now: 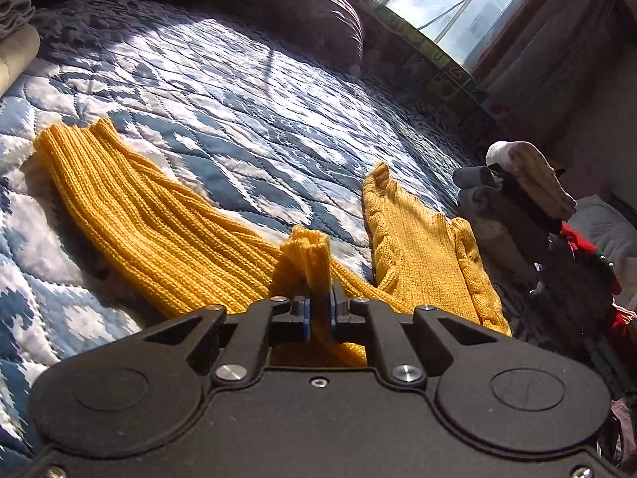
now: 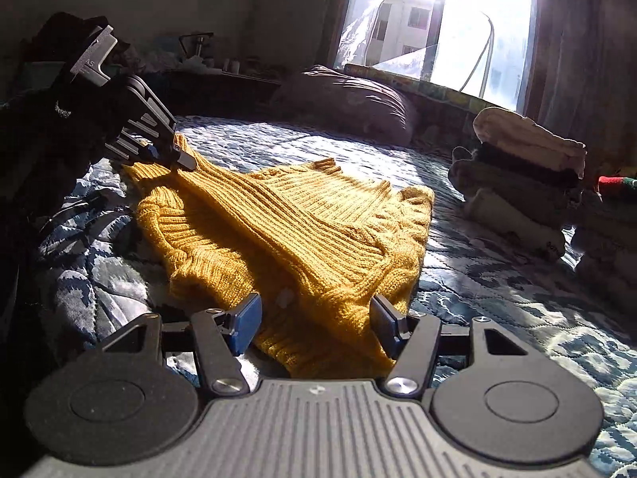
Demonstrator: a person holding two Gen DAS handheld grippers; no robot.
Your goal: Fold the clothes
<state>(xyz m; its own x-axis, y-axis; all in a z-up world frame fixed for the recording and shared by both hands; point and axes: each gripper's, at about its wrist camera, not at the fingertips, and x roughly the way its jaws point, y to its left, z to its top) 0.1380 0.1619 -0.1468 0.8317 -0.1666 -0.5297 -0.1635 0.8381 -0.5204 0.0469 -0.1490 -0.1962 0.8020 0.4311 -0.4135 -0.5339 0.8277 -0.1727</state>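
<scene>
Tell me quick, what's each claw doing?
Left gripper: shut on the yellow sweater.
Right gripper: open, holding nothing.

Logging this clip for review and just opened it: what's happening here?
A person with a handheld gripper in each hand is folding a mustard-yellow knit sweater on a bed with a blue-and-white quilt. The left gripper is shut on a bunched piece of the knit. The right gripper is open, its fingers either side of the sweater's near edge. A stack of folded clothes sits to the right.
</scene>
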